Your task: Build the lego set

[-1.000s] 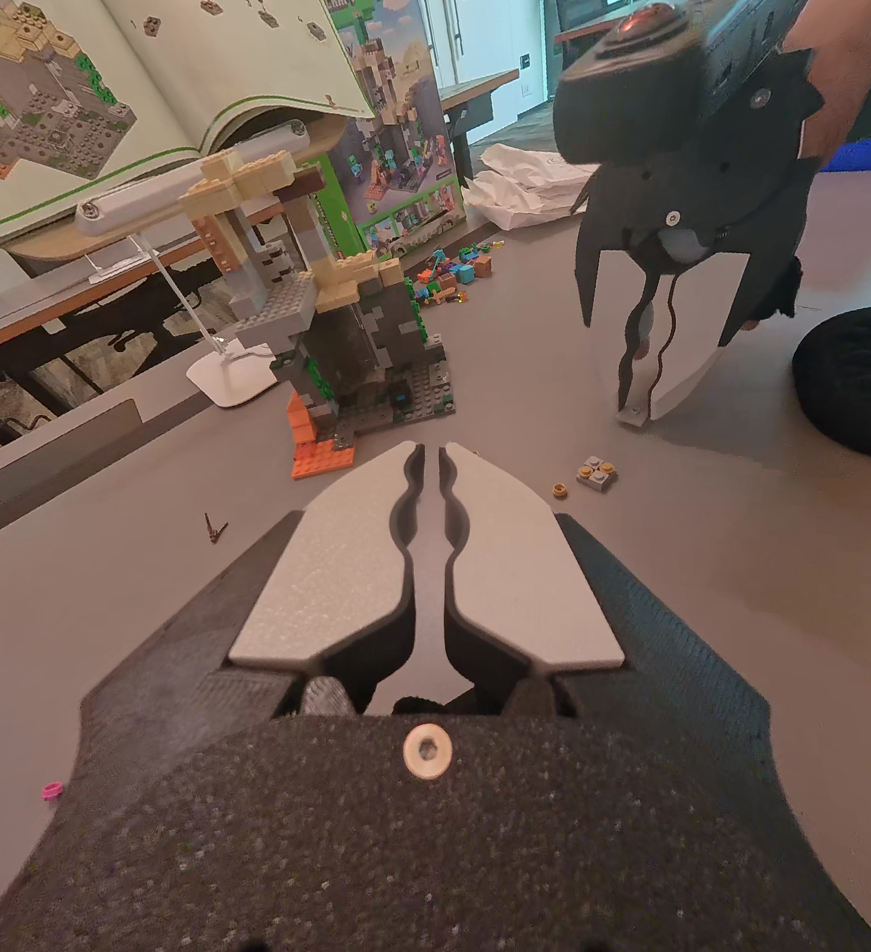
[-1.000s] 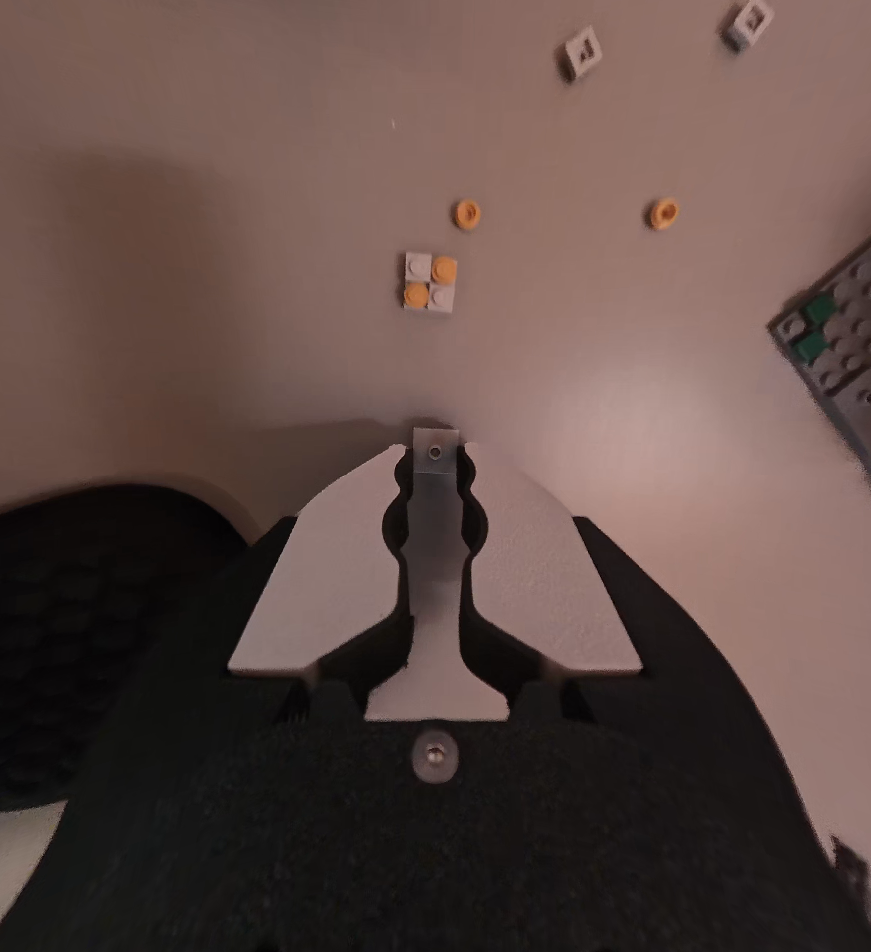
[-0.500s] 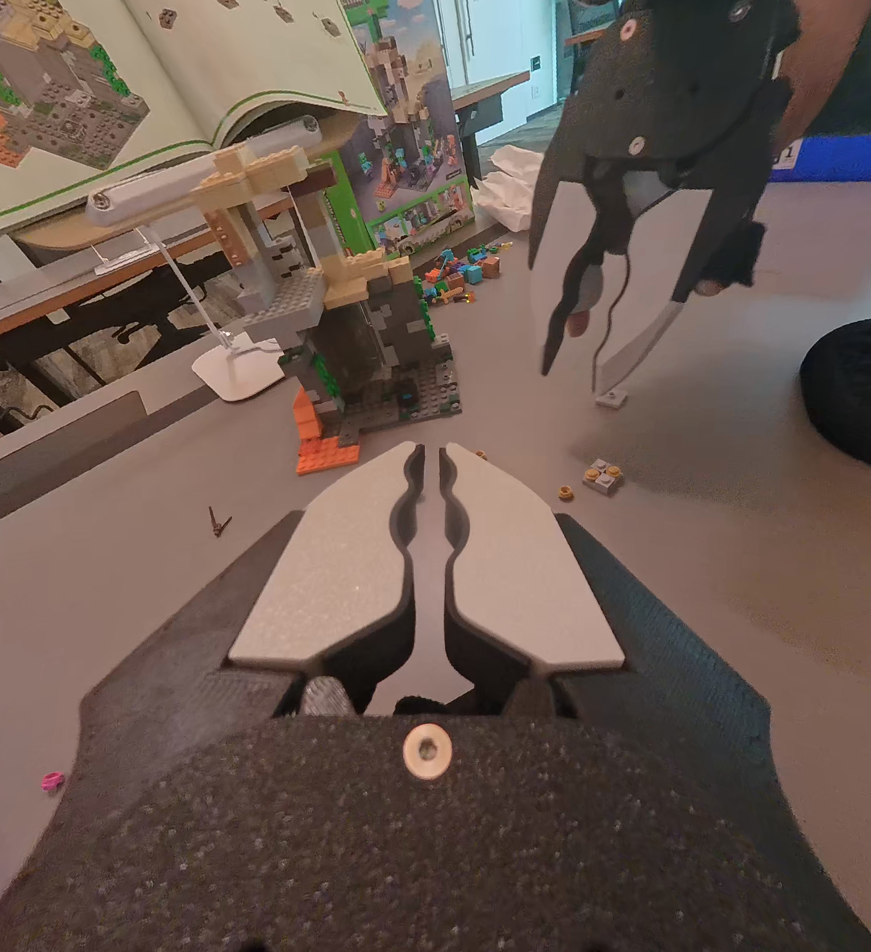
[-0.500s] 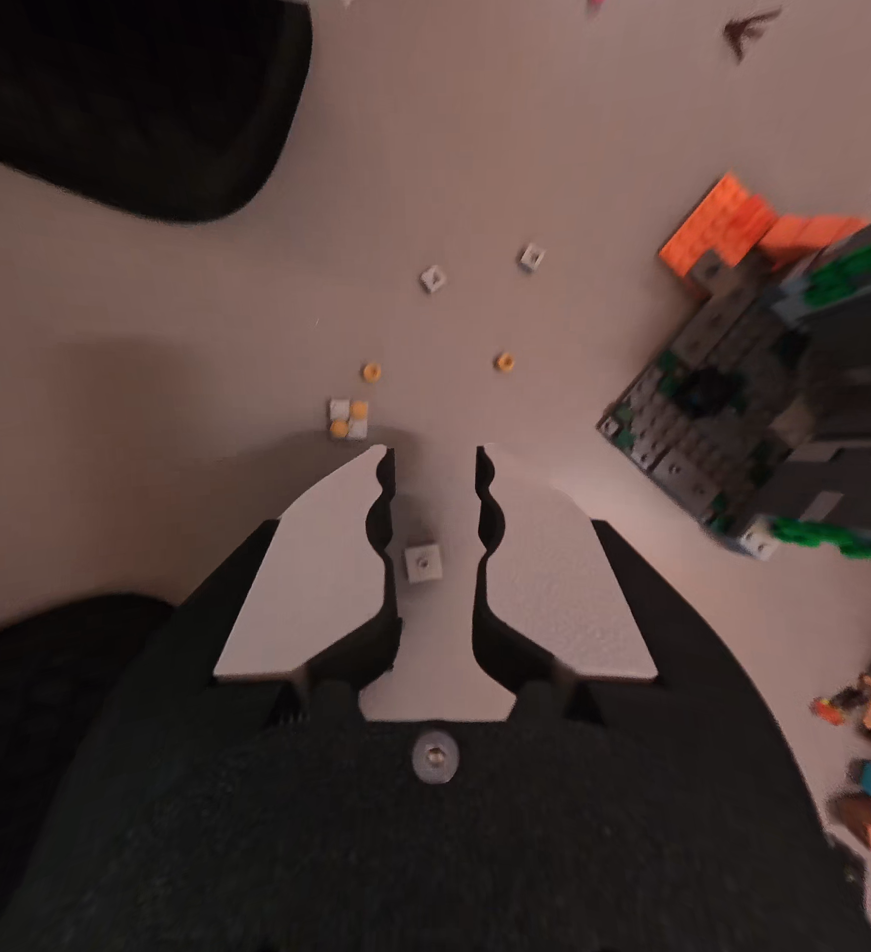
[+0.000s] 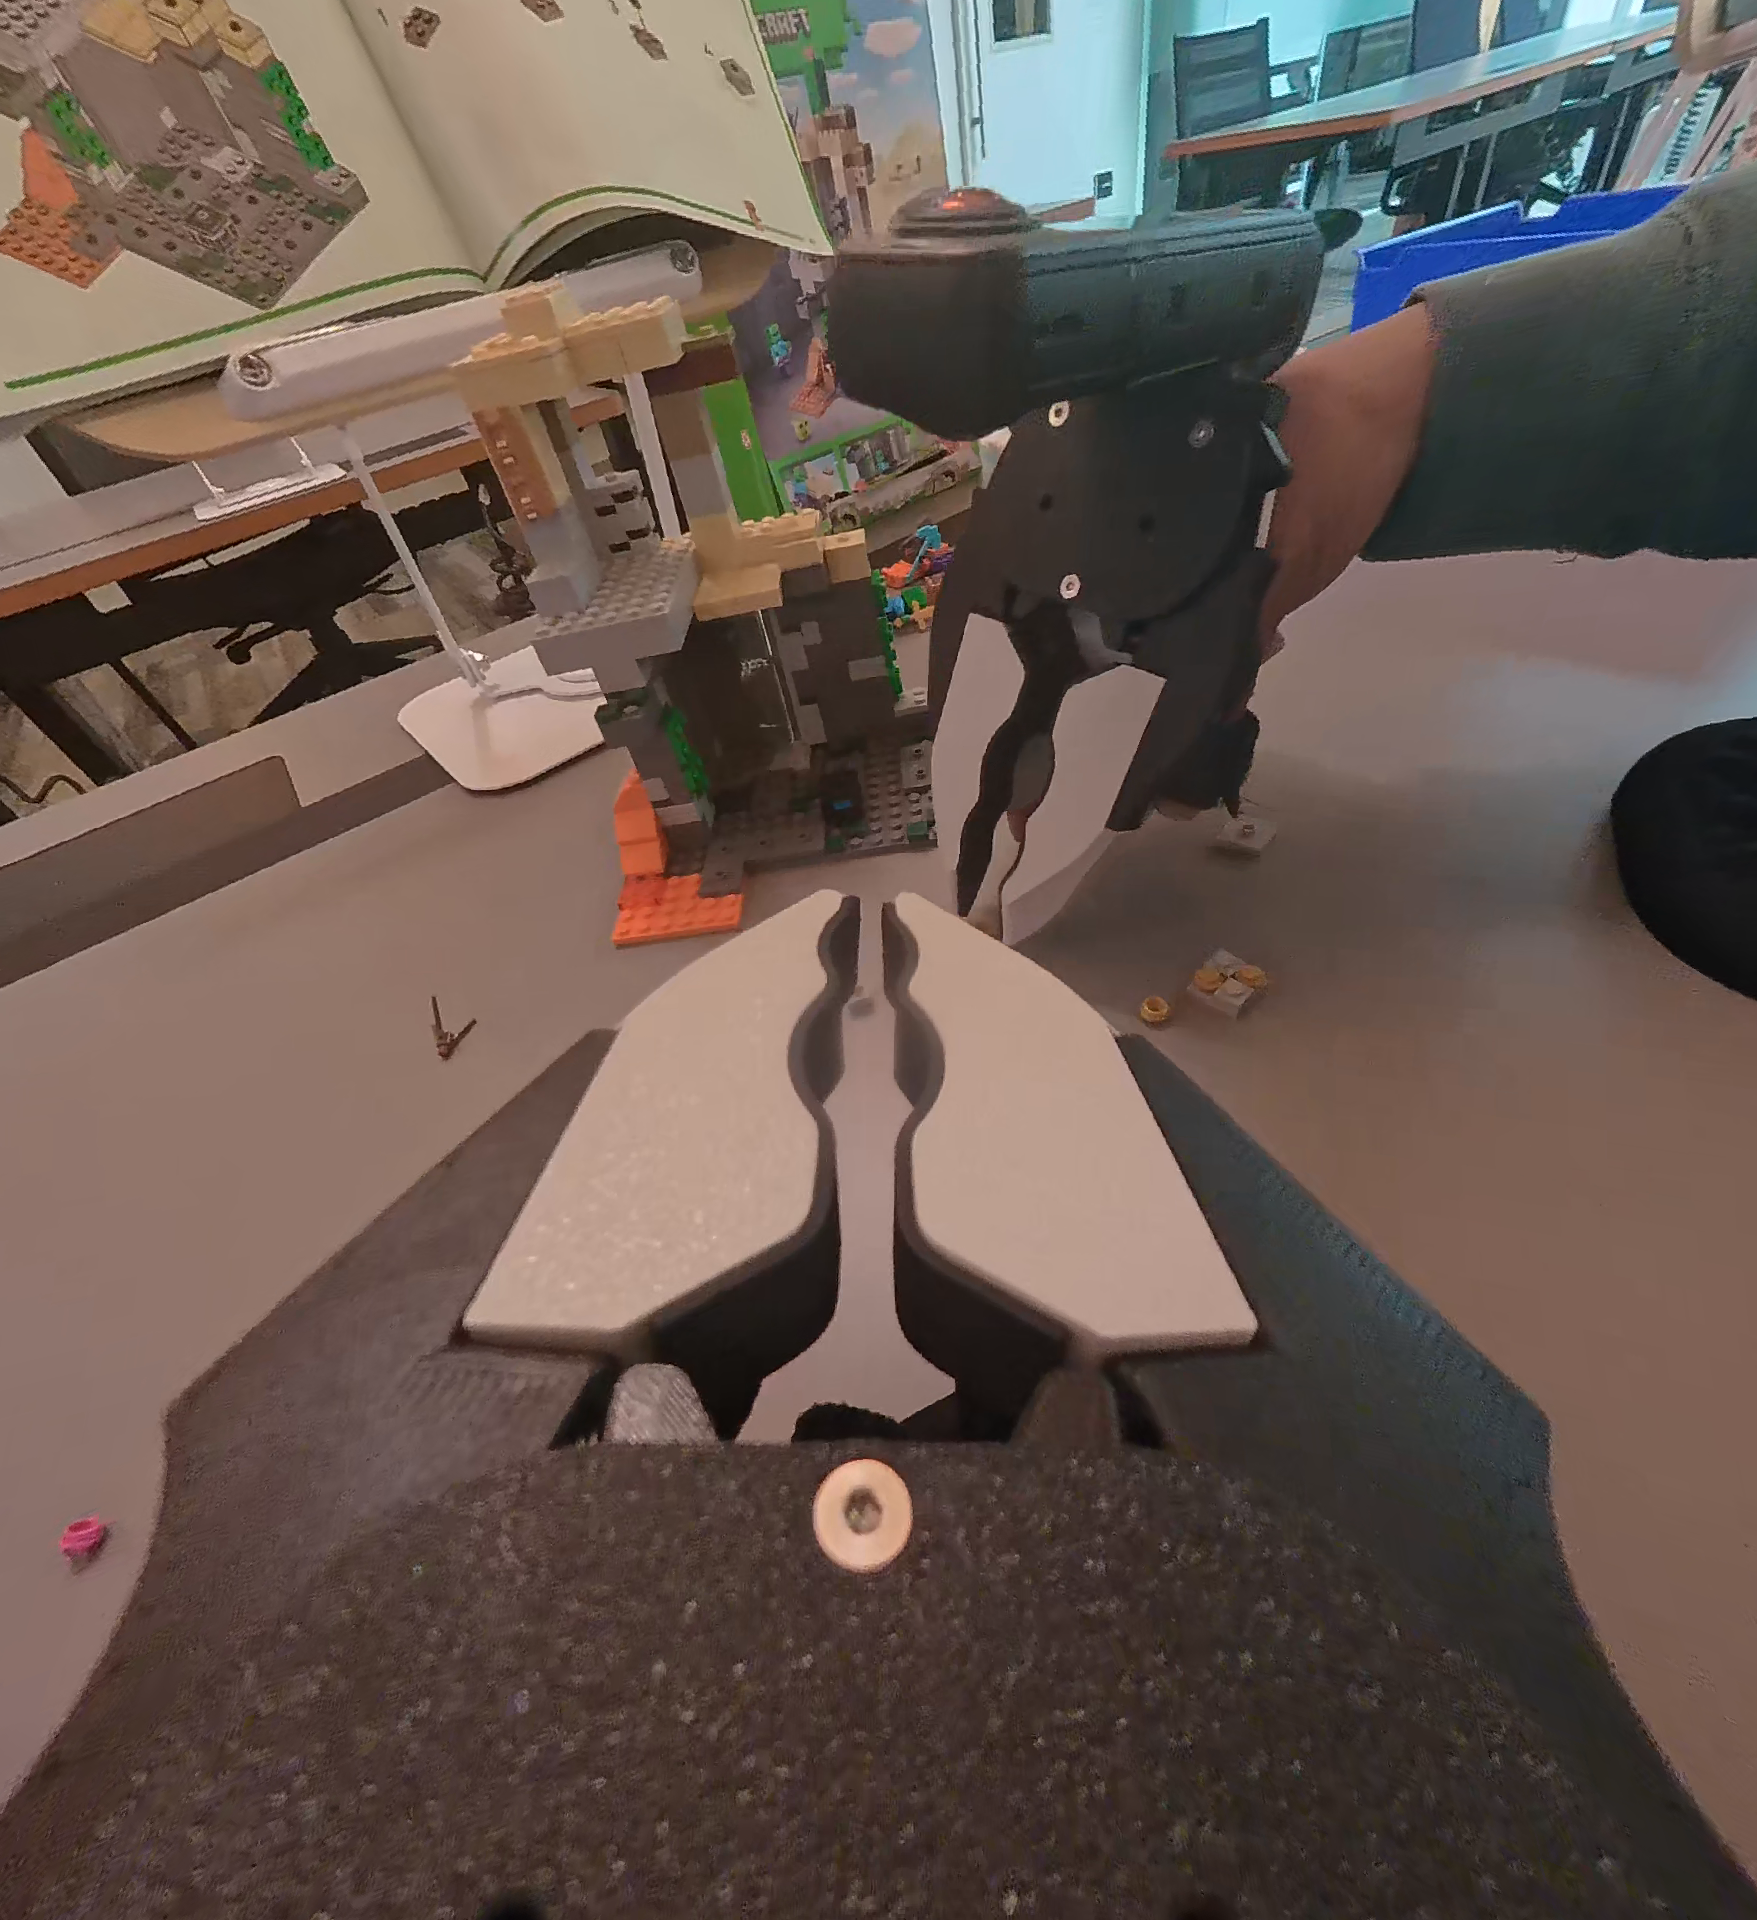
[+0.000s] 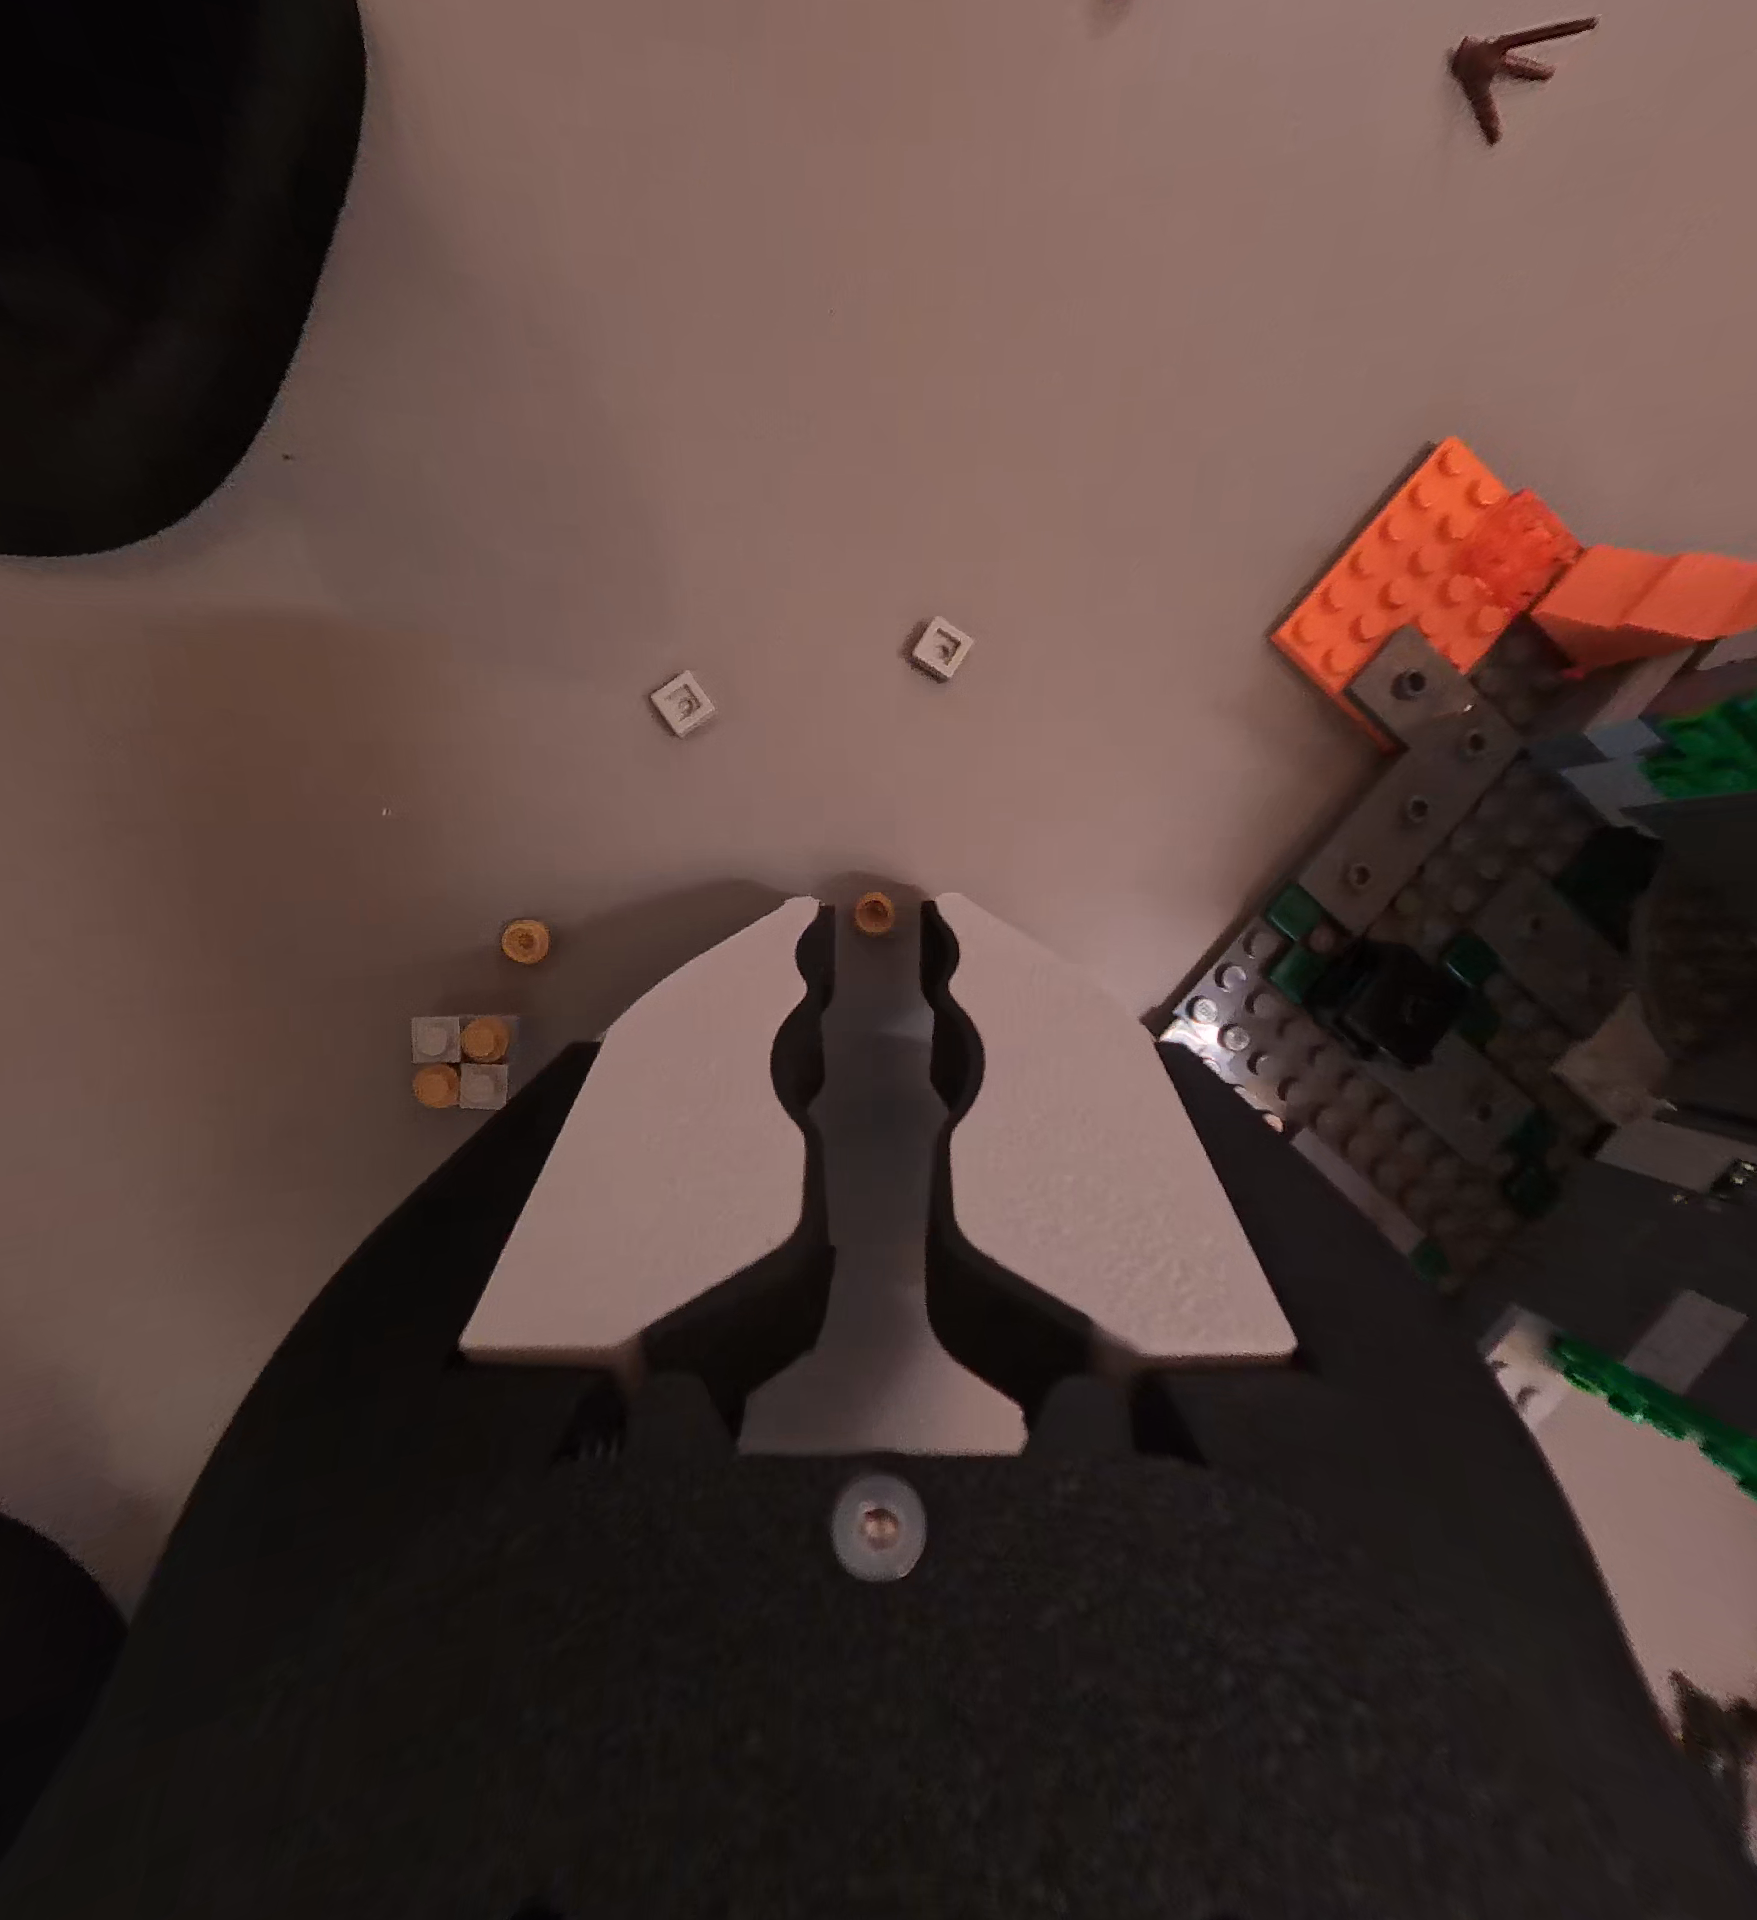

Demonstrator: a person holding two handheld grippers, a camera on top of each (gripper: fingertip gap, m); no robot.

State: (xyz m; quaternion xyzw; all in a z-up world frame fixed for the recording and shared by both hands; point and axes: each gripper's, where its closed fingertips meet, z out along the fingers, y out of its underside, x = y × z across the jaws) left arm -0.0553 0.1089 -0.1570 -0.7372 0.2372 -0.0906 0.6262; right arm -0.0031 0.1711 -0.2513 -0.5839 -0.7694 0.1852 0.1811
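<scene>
The partly built lego model (image 5: 749, 675) of grey, tan, green and orange bricks stands on the grey table; it also shows in the right wrist view (image 6: 1476, 935). My right gripper (image 6: 876, 904) points down at the table, open, with a small orange round stud (image 6: 874, 912) between its fingertips and a gap on each side. It shows in the left wrist view (image 5: 1019, 904) just right of the model. My left gripper (image 5: 869, 909) is shut and empty, low over the table in front of the model.
A grey 2x2 plate with two orange studs (image 6: 462, 1062), another orange stud (image 6: 525, 941) and two light grey tiles (image 6: 682, 703) lie nearby. A third grey tile (image 5: 1243, 831) lies behind the right gripper. A black cushion (image 5: 1736, 862) is at right, the open instruction booklet (image 5: 334, 156) on its stand behind. Left tips to right tips: about 12 centimeters.
My right gripper let go of a small grey tile, opened, and moved left toward the model down over an orange stud, its jaws narrowing. The left gripper stayed shut and almost still.
</scene>
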